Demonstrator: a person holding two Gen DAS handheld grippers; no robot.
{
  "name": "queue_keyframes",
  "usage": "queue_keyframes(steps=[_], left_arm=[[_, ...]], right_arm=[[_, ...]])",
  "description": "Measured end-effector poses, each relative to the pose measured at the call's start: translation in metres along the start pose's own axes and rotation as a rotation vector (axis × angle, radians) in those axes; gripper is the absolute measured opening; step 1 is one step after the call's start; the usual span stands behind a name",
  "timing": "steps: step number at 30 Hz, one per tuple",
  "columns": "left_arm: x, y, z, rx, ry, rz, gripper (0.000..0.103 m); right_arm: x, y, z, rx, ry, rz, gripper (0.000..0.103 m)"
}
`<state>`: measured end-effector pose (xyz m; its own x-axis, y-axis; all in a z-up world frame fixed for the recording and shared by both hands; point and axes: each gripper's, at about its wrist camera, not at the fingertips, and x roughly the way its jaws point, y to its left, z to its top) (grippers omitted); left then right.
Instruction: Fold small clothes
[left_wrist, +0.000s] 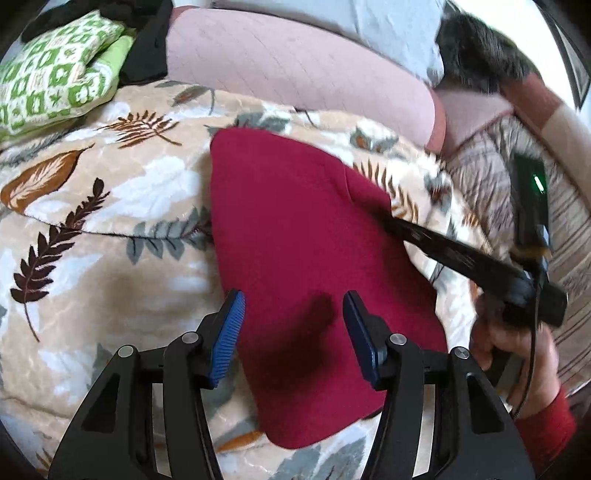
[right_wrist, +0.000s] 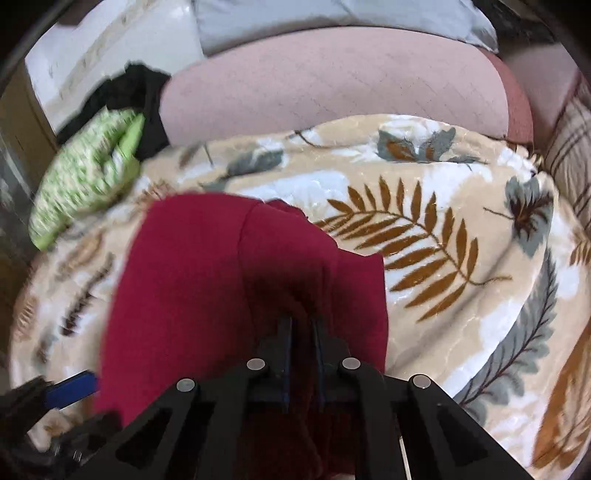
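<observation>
Left wrist view. One red garment (left_wrist: 295, 266) is seen lying on a leaf-patterned blanket (left_wrist: 110, 192), spread fairly flat, one layer overlapped near its far right edge. The left gripper (left_wrist: 293, 314) hangs just above the near part of the cloth with its jaws apart; two blue pads (left_wrist: 229, 332) are counted, and nothing is pinched between them. It is judged to be standing clear so the other tool can work the fabric. The right gripper (left_wrist: 380, 218) is seen reaching in from the right, its closed tip at the garment's far right edge, carried by one hand (left_wrist: 517, 350) in a red cuff. Behind, one pink cushion (left_wrist: 295, 70) and one green-patterned folded cloth (left_wrist: 55, 77) are noted, the latter probably set aside off the working area.

Right wrist view. The right gripper (right_wrist: 302, 332) is seen with its jaws drawn nearly together and red fabric gathered between them; a fold of the garment (right_wrist: 221, 277) is held, presumably to be drawn over the rest. One edge is lifted and bunched at the tip. The left gripper (right_wrist: 70, 393) shows at the lower left as one blue pad beside the cloth. The blanket (right_wrist: 443, 184) lies under everything. The view is blurred, so finer detail cannot be told.
</observation>
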<state>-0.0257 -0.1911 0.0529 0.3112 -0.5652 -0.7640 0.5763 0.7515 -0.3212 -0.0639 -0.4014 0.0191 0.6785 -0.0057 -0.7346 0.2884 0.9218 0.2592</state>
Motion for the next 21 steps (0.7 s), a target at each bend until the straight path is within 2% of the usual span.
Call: queue_keyframes(steps=[1,3,4,5,8,11,13,15,16,17,18,19,20,21], left_arm=[[0.001,0.005,0.002,-0.021,0.001,-0.005,0.072],[0.007,0.015,0.005,-0.066,0.007,-0.024,0.075],[0.012,0.019,0.006,-0.086,0.024,-0.037,0.075],[0.018,0.023,0.006,-0.105,0.044,-0.047,0.075],[0.033,0.032,0.005,-0.145,0.075,-0.081,0.075],[0.047,0.028,0.005,-0.121,0.085,-0.127,0.085],[0.060,0.026,0.006,-0.117,0.111,-0.138,0.088],[0.070,0.027,0.007,-0.145,0.130,-0.163,0.088],[0.070,0.027,0.008,-0.153,0.127,-0.164,0.087],[0.070,0.027,0.009,-0.154,0.126,-0.164,0.083],[0.066,0.025,0.009,-0.145,0.121,-0.163,0.075],[0.062,0.022,0.009,-0.133,0.113,-0.156,0.065],[0.054,0.018,0.008,-0.112,0.105,-0.151,0.060],[0.047,0.017,0.008,-0.100,0.105,-0.154,0.053]], right_arm=[[-0.006,-0.002,0.000,0.004,-0.018,-0.002,0.010],[-0.013,-0.008,0.000,0.008,-0.033,-0.034,0.038],[-0.014,-0.013,-0.002,0.019,-0.033,-0.026,0.071],[-0.013,-0.019,-0.004,0.038,-0.036,-0.001,0.089],[-0.001,-0.031,-0.006,0.070,-0.007,0.033,0.090],[0.022,-0.041,-0.009,0.128,0.052,0.149,0.090],[0.035,-0.040,-0.010,0.141,0.080,0.173,0.090],[0.039,-0.036,-0.011,0.128,0.064,0.178,0.089],[0.038,-0.034,-0.010,0.123,0.058,0.186,0.078],[0.036,-0.030,-0.010,0.112,0.053,0.190,0.061],[0.032,-0.026,-0.009,0.094,0.044,0.173,0.057],[0.028,-0.022,-0.009,0.069,0.037,0.159,0.045],[0.023,-0.018,-0.008,0.048,0.031,0.152,0.035],[0.015,-0.015,-0.008,0.040,0.026,0.154,0.033]])
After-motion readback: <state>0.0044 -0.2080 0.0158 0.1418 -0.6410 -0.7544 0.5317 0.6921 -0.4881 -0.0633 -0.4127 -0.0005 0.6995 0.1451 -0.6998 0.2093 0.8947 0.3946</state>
